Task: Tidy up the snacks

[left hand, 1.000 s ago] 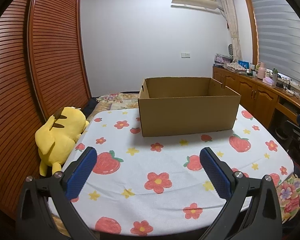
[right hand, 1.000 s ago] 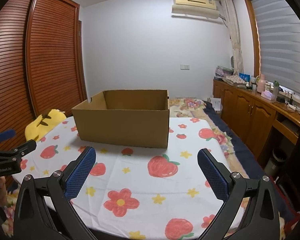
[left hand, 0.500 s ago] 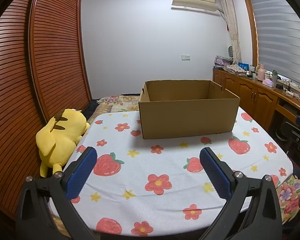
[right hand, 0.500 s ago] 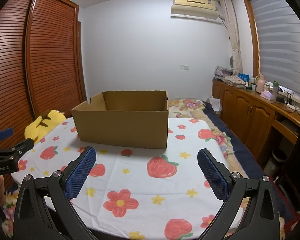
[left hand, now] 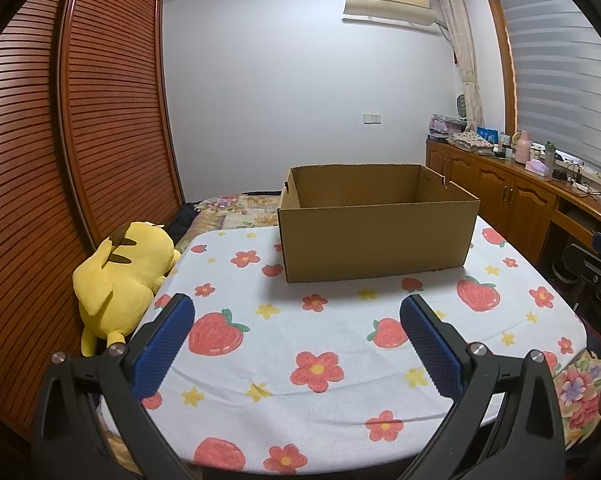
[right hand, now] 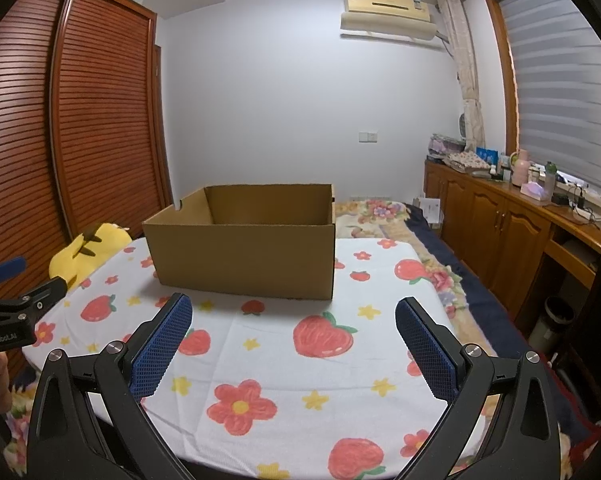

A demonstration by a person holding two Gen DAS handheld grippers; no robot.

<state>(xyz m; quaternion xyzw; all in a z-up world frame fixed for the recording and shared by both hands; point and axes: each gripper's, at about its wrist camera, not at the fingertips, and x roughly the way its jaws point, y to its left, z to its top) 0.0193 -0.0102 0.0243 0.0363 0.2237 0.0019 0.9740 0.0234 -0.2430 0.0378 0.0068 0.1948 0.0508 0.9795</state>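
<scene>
An open brown cardboard box stands on a table covered with a white cloth printed with strawberries and flowers. It also shows in the right wrist view. I cannot see the box floor, and no snacks are in view. My left gripper is open and empty above the near part of the table. My right gripper is open and empty, also short of the box. The other gripper shows at the edge of each view.
A yellow plush toy lies off the table's left edge beside the wooden slatted wardrobe. A bed with a flowered cover is behind the table. A wooden sideboard with small items runs along the right wall.
Both views have tilted up slightly, so the box sits a little lower in frame. Both grippers stay open and empty.
</scene>
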